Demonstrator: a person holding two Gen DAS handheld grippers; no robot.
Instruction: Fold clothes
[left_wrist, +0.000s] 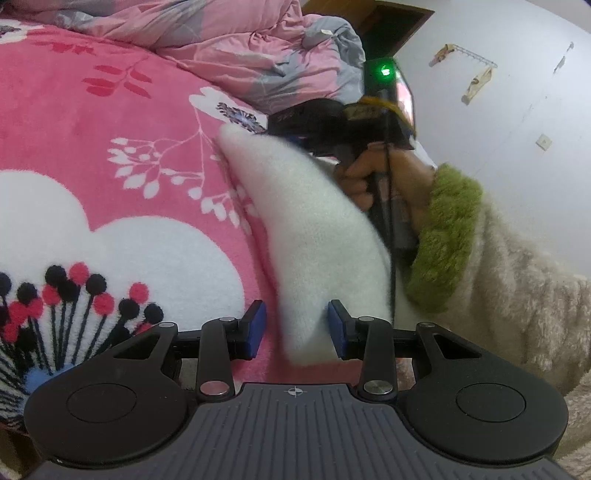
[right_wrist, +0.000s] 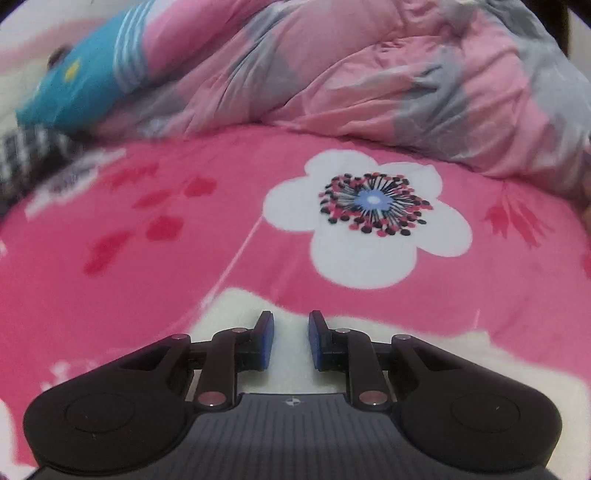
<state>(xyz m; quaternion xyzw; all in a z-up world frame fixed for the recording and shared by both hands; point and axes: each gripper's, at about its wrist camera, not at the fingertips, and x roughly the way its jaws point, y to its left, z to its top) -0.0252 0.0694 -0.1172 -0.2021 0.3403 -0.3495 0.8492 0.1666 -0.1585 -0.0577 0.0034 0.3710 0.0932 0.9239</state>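
Standing apart with a clear gap, the blue-padded jaws of the left gripper (left_wrist: 296, 330) are seen open, a fold of the fluffy white knitted garment (left_wrist: 314, 236) rising between them without being pinched. The garment is draped on the pink fleece blanket with white flowers (left_wrist: 92, 147). Beyond it, the black right gripper is held by a hand (left_wrist: 391, 177) in a cream sleeve with a green fuzzy cuff (left_wrist: 443, 236). In the right wrist view, the right gripper (right_wrist: 291, 341) is likewise open, white fabric (right_wrist: 240, 306) lying under its fingers. A crumpled pink-and-grey quilt (right_wrist: 369, 74) is heaped behind.
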